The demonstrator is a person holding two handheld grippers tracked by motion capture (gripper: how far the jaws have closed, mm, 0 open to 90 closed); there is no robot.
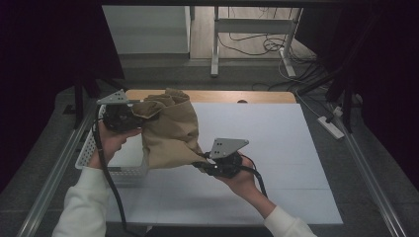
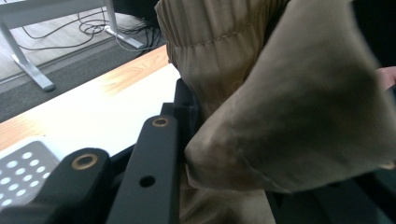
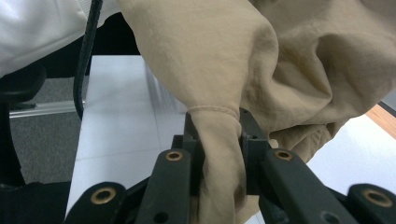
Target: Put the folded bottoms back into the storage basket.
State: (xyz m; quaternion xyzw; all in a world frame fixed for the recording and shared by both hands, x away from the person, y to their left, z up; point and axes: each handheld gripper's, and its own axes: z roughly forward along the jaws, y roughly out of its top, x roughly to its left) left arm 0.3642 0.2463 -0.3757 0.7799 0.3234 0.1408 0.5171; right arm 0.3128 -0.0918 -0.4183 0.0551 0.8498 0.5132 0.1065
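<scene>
Tan cloth (image 1: pixel 170 131) hangs stretched between your grippers: left gripper (image 1: pixel 129 114) pinches its upper edge over the basket (image 1: pixel 89 148), right gripper (image 1: pixel 201 165) clamps the lower corner.

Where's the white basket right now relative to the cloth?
In the high view the white perforated basket sits at the table's left edge, beneath the tan garment, which hangs over it between the left gripper and the right gripper.
</scene>
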